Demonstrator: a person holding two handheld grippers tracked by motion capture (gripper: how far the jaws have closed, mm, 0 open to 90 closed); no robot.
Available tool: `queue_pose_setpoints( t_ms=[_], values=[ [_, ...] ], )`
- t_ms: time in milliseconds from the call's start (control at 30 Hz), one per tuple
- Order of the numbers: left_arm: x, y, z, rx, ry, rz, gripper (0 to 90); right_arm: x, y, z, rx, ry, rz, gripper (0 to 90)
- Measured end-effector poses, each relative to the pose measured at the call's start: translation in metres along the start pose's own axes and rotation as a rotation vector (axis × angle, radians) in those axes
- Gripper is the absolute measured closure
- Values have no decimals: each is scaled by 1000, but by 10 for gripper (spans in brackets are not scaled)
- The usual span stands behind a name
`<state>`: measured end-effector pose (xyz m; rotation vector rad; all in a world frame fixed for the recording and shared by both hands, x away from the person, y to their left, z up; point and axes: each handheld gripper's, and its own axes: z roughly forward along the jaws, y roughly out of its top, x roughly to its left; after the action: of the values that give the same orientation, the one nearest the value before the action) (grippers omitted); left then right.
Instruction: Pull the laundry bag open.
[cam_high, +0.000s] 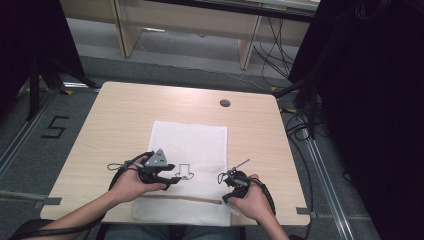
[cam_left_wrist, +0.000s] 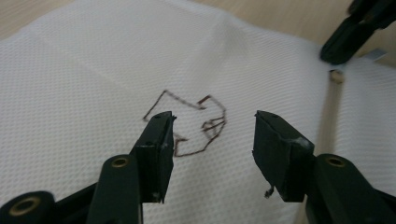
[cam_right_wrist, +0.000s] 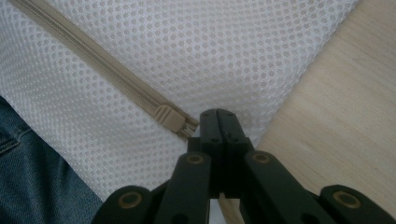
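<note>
A white mesh bag (cam_high: 190, 140) lies flat on the wooden table (cam_high: 120, 125), with a thin brown line drawing (cam_high: 185, 170) on it. Its beige zipper (cam_high: 175, 198) runs along the near edge. My left gripper (cam_high: 174, 181) hovers open over the drawing (cam_left_wrist: 187, 102), and the left gripper view (cam_left_wrist: 212, 126) shows nothing between its jaws. My right gripper (cam_high: 225, 199) is shut at the zipper's right end. In the right gripper view (cam_right_wrist: 218, 114) its tips rest on the mesh beside the zipper slider (cam_right_wrist: 168, 117). I cannot tell whether they pinch anything.
A round cable hole (cam_high: 225, 103) sits near the table's far edge. Bare wood (cam_right_wrist: 336, 93) lies right of the bag. The person's jeans (cam_right_wrist: 28, 177) show below the near table edge. Dark curtains and cables (cam_high: 300, 125) flank the table on the floor.
</note>
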<state>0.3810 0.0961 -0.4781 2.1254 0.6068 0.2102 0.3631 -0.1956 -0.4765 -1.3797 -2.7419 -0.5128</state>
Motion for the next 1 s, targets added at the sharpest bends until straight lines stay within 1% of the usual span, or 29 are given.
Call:
queue_pose_setpoints(
  t_ms=[33,67,100,133,200,233,267,300,333,367,400,433,567,633,667,700,733,767,833,867,900,933,967,1000],
  values=[
    [-4,3,1,-6,-32,5,494,0,0,0,0,2,7,900],
    [-7,5,1,-2,-44,6,514,-1,-1,2,-15,1,-2,900],
    [-11,8,3,5,-64,19,526,-2,0,1,-8,7,0,900],
    [-14,9,5,7,-83,25,536,-1,-1,0,-1,15,35,900],
    [-22,13,9,18,-117,53,563,-3,-1,1,-8,24,26,900],
    [-25,15,13,18,-137,62,568,-3,-1,1,-1,24,36,900],
    [-29,17,15,23,-146,67,576,-4,-1,1,-14,31,33,900],
    [-33,19,20,35,-163,94,590,-5,-1,1,-11,35,27,900],
    [-36,21,23,38,-170,105,590,-5,-1,1,-11,35,27,900],
    [-39,22,27,39,-182,104,595,-5,-1,1,-10,36,29,900],
    [-42,23,32,45,-190,113,597,-5,-1,1,-10,37,29,900],
    [-45,25,35,50,-198,113,603,-5,-2,1,-15,36,32,900],
    [-55,29,50,70,-227,155,625,-6,-2,1,-21,38,18,900],
    [-61,31,58,70,-243,162,626,-6,-3,2,-23,37,17,900],
    [-63,32,62,78,-243,183,628,-6,-3,2,-23,31,17,900],
    [-65,33,65,83,-249,186,630,-5,-3,1,-23,32,43,900],
    [-67,34,68,77,-253,185,631,-4,-4,0,-17,30,50,900],
    [-68,35,71,80,-261,181,631,-6,-4,1,-28,39,29,900],
    [-70,36,77,81,-260,195,633,-6,-4,1,-31,44,28,900],
    [-70,36,79,79,-263,196,636,-6,-5,1,-28,43,44,900],
    [-71,37,81,80,-270,198,638,-6,-5,1,-37,48,35,900],
    [-72,37,83,77,-272,192,640,-7,-5,1,-37,51,37,900],
    [-73,36,84,81,-275,189,642,-7,-6,2,-42,41,44,900],
    [-73,36,85,82,-276,197,644,-7,-6,2,-34,40,55,900]
  ],
)
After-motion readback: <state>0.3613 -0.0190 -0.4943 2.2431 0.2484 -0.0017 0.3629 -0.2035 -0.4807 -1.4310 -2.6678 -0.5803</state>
